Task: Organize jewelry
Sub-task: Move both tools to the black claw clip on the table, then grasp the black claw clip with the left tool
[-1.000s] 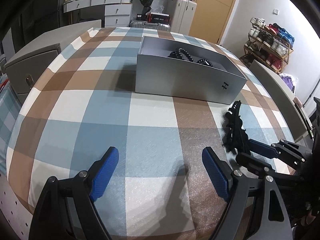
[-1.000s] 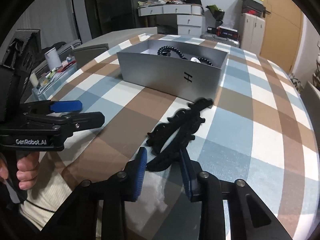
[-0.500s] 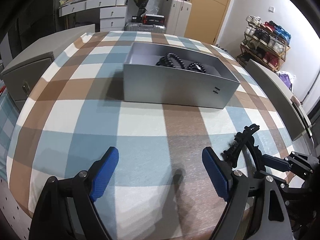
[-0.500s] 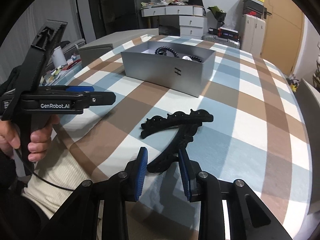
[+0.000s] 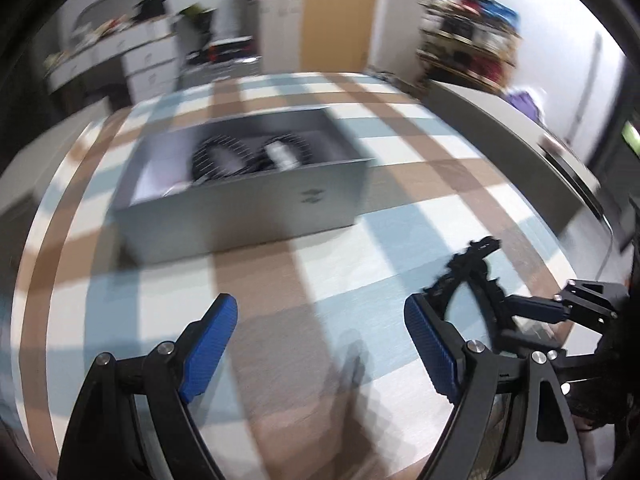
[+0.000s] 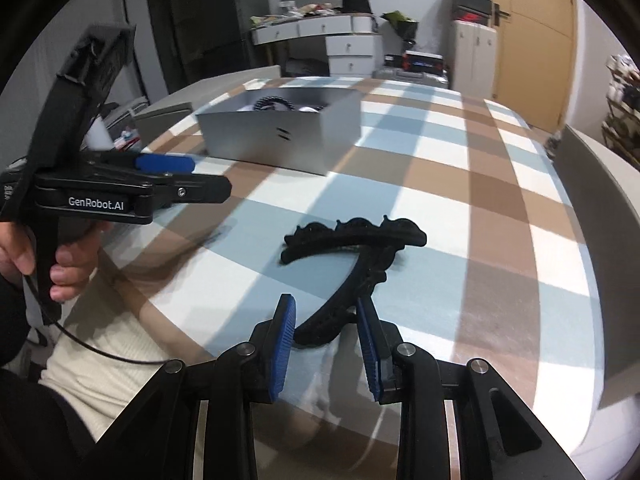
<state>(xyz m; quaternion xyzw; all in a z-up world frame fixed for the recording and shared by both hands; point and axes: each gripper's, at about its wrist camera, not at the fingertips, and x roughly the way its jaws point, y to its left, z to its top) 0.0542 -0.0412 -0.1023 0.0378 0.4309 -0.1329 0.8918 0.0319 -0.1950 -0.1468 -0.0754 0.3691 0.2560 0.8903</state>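
We are carrying a black hair clip (image 6: 352,272) toward the grey box (image 6: 280,140), which sits far across the checked worktop (image 6: 460,200). The right gripper (image 6: 326,344) has its jaws clamped on the clip's near end, its long axis running away from us (toothed arms splayed leftward). The left gripper (image 5: 320,344) hangs nearby, jaws apart and empty. Next we would lift over the box wall and release.

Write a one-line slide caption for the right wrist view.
Right tongs grip a black hair claw above the checked tablecloth, grey box beyond.
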